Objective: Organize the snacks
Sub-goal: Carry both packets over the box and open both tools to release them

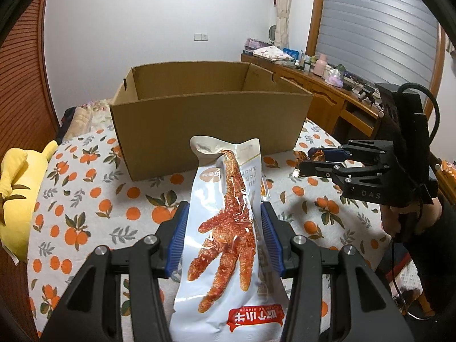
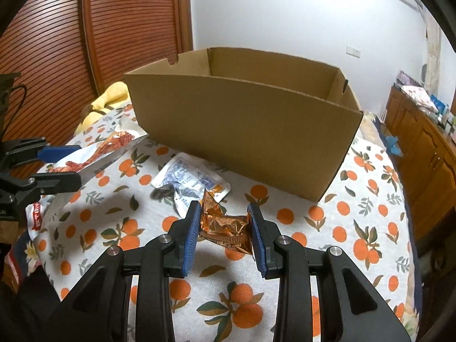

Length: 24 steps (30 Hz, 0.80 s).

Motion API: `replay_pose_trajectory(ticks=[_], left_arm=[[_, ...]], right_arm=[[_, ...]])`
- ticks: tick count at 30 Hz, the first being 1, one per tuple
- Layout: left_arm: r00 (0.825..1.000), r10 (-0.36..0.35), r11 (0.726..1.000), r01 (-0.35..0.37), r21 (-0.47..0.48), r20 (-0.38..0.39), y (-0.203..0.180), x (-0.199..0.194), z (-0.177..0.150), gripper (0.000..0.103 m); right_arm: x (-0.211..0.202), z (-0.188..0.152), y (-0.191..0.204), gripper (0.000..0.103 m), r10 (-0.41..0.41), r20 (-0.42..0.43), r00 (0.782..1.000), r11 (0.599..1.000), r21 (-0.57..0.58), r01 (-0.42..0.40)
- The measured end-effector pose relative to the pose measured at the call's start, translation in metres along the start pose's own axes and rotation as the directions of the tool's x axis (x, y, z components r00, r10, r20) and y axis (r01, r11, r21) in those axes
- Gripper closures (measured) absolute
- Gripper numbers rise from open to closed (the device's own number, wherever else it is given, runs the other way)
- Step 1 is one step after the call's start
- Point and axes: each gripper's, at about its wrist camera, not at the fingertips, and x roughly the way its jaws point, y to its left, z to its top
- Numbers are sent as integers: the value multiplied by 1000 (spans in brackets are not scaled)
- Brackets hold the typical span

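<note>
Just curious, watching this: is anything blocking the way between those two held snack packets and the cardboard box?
Nothing visible does. The chicken-foot packet in the left hand-held gripper and the orange foil packet in the right hand-held gripper face the open cardboard box. A white packet lies flat on the cloth below.

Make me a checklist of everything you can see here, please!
Surface: tablecloth printed with oranges.
Job's things: open cardboard box, inside not visible; chicken-foot snack bag; orange foil packet; white packet lying on the cloth before the box.
Clutter: yellow plush toy at the cloth's edge.
Grippers: left gripper shut on the snack bag; right gripper shut on the foil packet, both above the cloth.
Cables: black cable looping behind the right gripper.
Surroundings: wooden cabinet with bottles, slatted wooden door, white wall.
</note>
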Motion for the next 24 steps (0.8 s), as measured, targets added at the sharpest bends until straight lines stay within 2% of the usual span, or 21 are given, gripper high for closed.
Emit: replay_pose_trajectory(ticks=[11, 24], left_arm=[[997, 19, 1000, -20, 18, 70, 10, -17, 30, 55], [990, 25, 996, -36, 81, 137, 19, -21, 91, 55]], right_arm=[[-24, 18, 5, 70, -8, 58, 998, 999, -30, 10], [-54, 69, -12, 70, -42, 162, 986, 996, -68, 53]])
